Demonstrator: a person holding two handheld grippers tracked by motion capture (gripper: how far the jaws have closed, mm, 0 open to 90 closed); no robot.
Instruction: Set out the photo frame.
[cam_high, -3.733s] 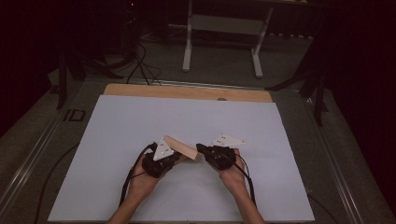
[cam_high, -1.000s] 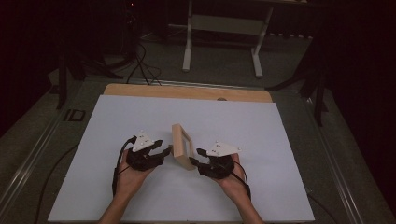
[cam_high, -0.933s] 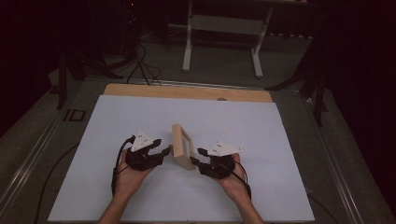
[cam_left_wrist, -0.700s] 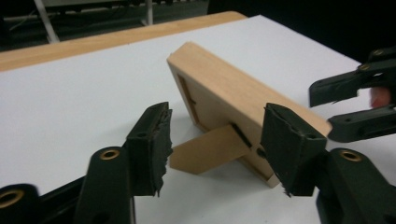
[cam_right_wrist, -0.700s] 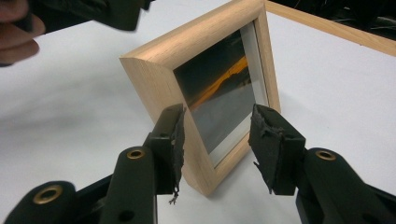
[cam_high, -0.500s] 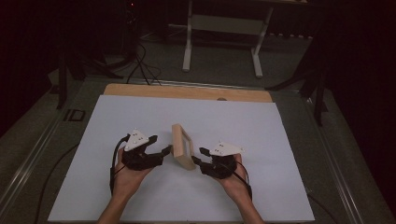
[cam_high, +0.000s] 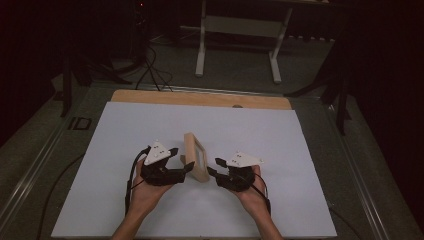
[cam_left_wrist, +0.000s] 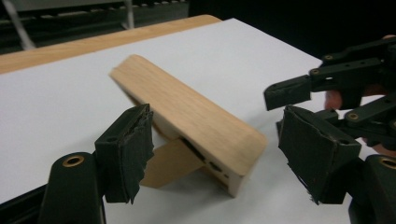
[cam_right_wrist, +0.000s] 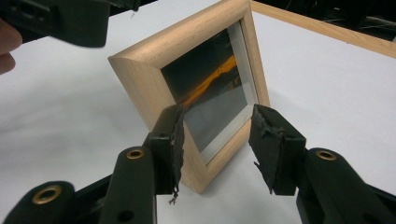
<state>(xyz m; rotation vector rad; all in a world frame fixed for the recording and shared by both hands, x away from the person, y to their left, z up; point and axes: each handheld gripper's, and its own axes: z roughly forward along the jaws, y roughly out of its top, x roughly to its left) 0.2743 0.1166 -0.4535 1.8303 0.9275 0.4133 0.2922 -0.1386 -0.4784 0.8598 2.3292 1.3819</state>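
A light wooden picture frame stands on edge on the white table sheet, propped from behind by its stand. My left gripper is behind it. In the left gripper view the left gripper has its jaws wide on either side of the frame's near end, and its pads are off the wood; they have just been opening. My right gripper faces the glass front. In the right gripper view the right gripper is open just in front of the frame's lower corner and holds nothing.
A wooden strip runs along the far edge of the sheet. Beyond the table are white table legs and floor cables. Open sheet lies to both sides of the hands.
Several seconds ago both grippers held the frame tilted between them; now it stands on its stand. Over the last second the left jaws spread off it. The right gripper has stayed put.
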